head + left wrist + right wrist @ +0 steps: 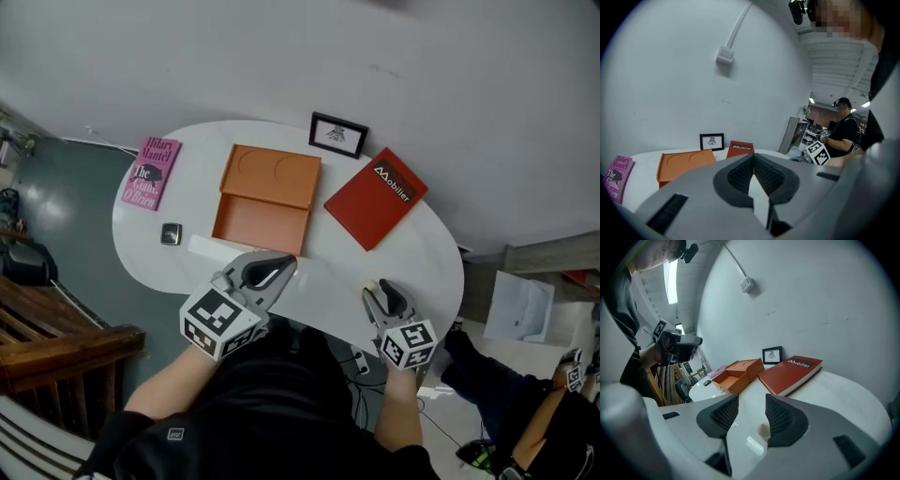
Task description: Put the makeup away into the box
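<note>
Approach is judged to be in hand, with nothing gripped. The left gripper (292, 263) is clenched on nothing; the right gripper (379, 289) is spread, empty. The small dark makeup case (170, 233) (probably a compact) lies on the white table (412, 253), near the open orange box (265, 199). Opened jaws are needed over it next.

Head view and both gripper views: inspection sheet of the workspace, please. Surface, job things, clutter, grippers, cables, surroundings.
Surface: white rounded table.
Job's things: orange box open, looks empty; small dark square case left of it, possibly makeup.
Clutter: pink book, red book, framed picture.
Grippers: left gripper shut, empty; right gripper open, empty; both at the table's near edge.
Cables: white cable down the wall to a small wall box.
Surroundings: wooden bench left; another person seated right.
</note>
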The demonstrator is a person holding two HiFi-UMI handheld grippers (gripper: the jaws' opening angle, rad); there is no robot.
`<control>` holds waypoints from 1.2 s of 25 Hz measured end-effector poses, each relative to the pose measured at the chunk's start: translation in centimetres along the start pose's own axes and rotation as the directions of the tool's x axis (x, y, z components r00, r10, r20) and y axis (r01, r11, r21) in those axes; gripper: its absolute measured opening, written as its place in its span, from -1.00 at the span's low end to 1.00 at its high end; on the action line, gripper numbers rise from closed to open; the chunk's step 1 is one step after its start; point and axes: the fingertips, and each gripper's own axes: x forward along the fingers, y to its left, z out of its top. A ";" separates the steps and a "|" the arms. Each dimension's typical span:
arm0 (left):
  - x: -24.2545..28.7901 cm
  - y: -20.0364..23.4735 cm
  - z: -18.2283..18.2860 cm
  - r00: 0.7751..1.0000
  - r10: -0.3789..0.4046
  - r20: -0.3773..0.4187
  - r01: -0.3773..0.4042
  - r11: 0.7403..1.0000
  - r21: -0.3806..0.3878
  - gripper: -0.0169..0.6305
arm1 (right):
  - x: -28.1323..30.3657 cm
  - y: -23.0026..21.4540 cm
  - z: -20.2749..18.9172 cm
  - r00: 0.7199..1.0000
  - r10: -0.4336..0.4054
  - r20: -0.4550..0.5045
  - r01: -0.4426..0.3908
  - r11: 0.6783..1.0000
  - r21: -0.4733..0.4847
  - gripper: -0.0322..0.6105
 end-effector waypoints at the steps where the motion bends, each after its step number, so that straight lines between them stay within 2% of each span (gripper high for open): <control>1: 0.2 -0.1 -0.3 1.000 -0.001 -0.010 0.001 1.000 -0.001 -0.91 | 0.3 -0.3 -0.8 1.000 -0.010 -0.018 0.009 1.000 -0.007 -0.40; 8: 0.8 -0.4 -1.8 0.999 0.018 -0.046 -0.019 0.999 -0.034 -0.91 | 1.7 -1.7 -4.4 0.993 -0.051 -0.108 0.046 0.998 -0.047 -0.40; 13: 0.6 -0.8 -1.0 0.999 0.039 -0.017 -0.040 0.998 -0.044 -0.91 | 2.3 -2.3 -5.1 0.987 -0.064 -0.148 0.052 0.995 -0.084 -0.40; 17: 0.3 -1.5 0.2 0.998 0.056 0.013 -0.056 0.998 -0.034 -0.91 | 2.5 -2.6 -5.5 0.982 -0.067 -0.179 0.041 0.988 -0.147 -0.44; 23: -2.1 -0.4 2.8 0.986 0.136 0.097 -0.135 0.991 -0.010 -0.91 | 1.4 -1.7 -1.5 0.994 -0.028 -0.101 0.006 0.977 -0.212 -0.53; 30: -6.4 4.2 3.3 0.960 0.226 0.164 -0.216 0.974 -0.074 -0.91 | 2.1 1.0 6.9 1.000 0.011 0.014 -0.007 0.969 -0.247 -0.53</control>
